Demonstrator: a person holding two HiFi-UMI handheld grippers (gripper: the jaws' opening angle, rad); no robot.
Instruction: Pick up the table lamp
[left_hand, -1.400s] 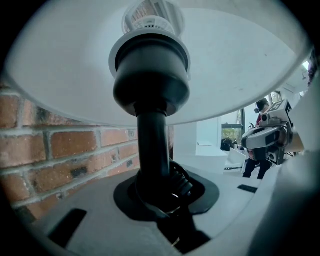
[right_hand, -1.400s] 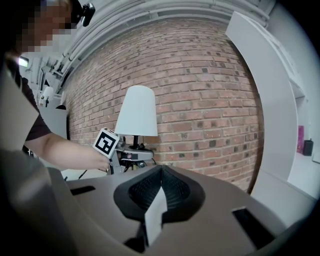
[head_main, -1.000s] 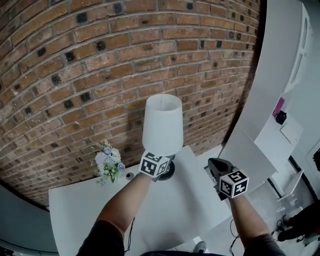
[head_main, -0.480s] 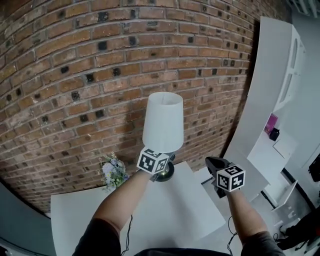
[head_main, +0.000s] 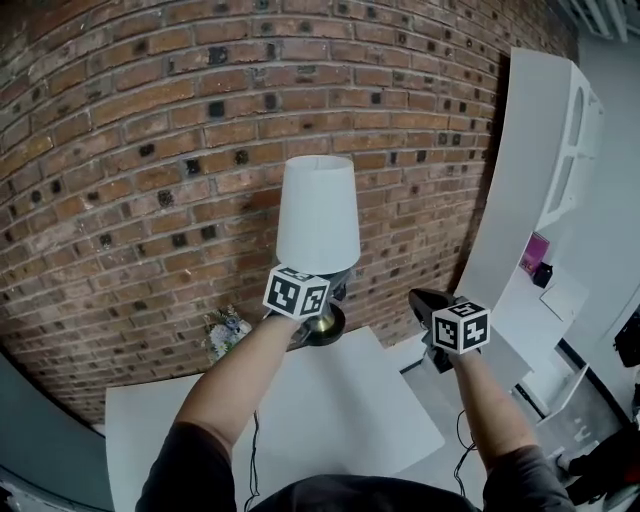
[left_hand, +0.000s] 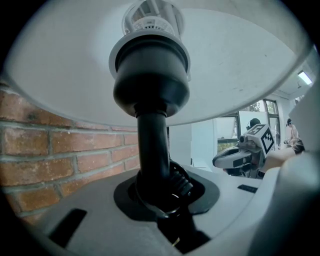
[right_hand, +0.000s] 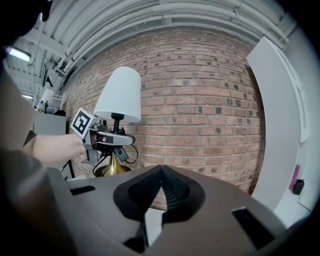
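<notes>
The left gripper (left_hand: 159, 192) is clenched on the black stem (left_hand: 152, 145) of the table lamp (head_main: 318, 215), just under the socket and the white shade (head_main: 317, 205). The lamp stands upright in front of the brick wall (head_main: 150, 150). Its brass base (head_main: 323, 325) is over the far edge of the white table (head_main: 330, 400), at 12 o'clock from the table's middle, and seems to hang clear of the top. The right gripper (right_hand: 160, 172) is at 3 o'clock of the base, apart from the lamp, with its jaws pressed together on nothing.

The grip is high on a thin stem with a heavy foot below, so I judge the lift goes best with the stem held plumb and the rise slow. Any tilt would swing the base. The cord (right_hand: 100, 161) loops near the base and could snag, so it needs slack. The free gripper could steady the base if it sways.

As for containers, the white shelf unit (head_main: 545, 150) at 3 o'clock holds a purple item (head_main: 535, 253) and a small dark object (head_main: 543, 275). The flower bunch (head_main: 225, 330) is at 9 o'clock of the base; its vase cannot be made out.
</notes>
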